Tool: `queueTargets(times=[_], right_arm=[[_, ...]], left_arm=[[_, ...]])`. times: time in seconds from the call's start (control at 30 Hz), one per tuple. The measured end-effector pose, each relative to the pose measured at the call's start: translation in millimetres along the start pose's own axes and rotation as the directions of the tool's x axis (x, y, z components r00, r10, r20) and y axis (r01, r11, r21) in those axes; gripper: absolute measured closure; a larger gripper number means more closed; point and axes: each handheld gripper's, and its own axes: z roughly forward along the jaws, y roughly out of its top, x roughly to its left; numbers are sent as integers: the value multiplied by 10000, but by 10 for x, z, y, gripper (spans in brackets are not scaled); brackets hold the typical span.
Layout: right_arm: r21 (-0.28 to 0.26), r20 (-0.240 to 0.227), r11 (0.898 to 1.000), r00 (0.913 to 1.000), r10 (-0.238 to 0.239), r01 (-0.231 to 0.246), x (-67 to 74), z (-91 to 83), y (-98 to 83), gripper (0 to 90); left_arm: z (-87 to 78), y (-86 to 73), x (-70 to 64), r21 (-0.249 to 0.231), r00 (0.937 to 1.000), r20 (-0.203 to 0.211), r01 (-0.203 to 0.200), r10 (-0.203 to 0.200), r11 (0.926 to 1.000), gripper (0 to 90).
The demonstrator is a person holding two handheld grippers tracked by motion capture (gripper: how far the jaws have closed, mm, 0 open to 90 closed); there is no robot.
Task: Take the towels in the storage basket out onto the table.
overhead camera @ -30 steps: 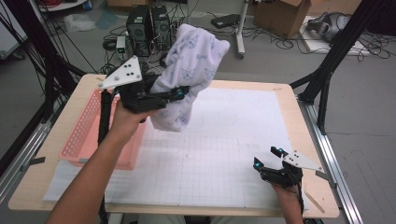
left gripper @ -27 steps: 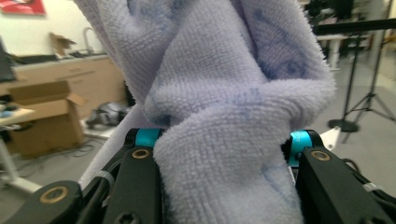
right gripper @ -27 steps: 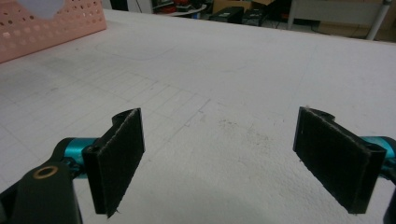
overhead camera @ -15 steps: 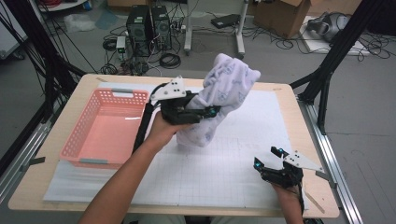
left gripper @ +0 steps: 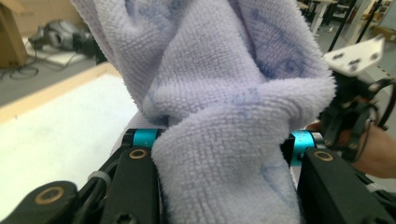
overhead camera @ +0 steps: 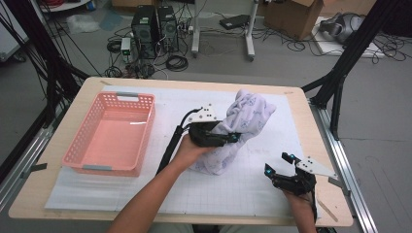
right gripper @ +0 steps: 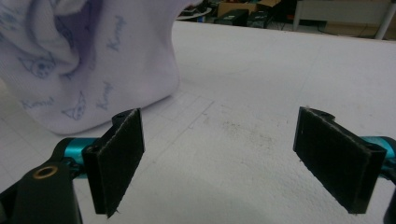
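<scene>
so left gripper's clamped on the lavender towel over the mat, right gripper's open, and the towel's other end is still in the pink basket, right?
One thing is off: the pink basket holds nothing, as the high view shows. The lavender towel hangs from the left gripper onto the mat, well clear of the basket. The right gripper is open.

Beyond the tabletop (overhead camera: 73, 194) we see a grey floor (overhead camera: 291, 68) strewn with black cables (overhead camera: 177, 62), two dark computer towers (overhead camera: 155, 26), a cardboard box (overhead camera: 291, 14), white stand legs (overhead camera: 249, 36) and black frame struts (overhead camera: 340, 73) at both sides.
</scene>
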Motion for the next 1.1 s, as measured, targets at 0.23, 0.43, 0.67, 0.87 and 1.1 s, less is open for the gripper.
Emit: queueTargets(times=[0.23, 0.43, 0.67, 0.87, 1.1], right_arm=[[18, -5, 10000, 10000, 32, -32, 6, -2, 0, 151], [39, -51, 10000, 10000, -63, 63, 7, 0, 0, 151], [42, -87, 9998, 9998, -195, 195, 18, -2, -2, 151], [118, -79, 9998, 9998, -156, 157, 20, 2, 1, 151], [270, -123, 9995, 9998, -151, 154, 21, 15, 6, 151]], left_arm=[[136, -216, 204, 1247, 9941, -978, 579, -458, 9905, 543], [151, -314, 339, 1997, 9735, -1972, 1556, -1159, 9674, 405], [-206, -71, 257, 347, 9492, -2853, 1486, -1327, 9883, 221], [-550, -131, 190, -171, 9454, -3071, 1092, -1091, 9939, 214], [-773, -279, 130, -97, 9370, -3351, 1015, -989, 9948, 213]])
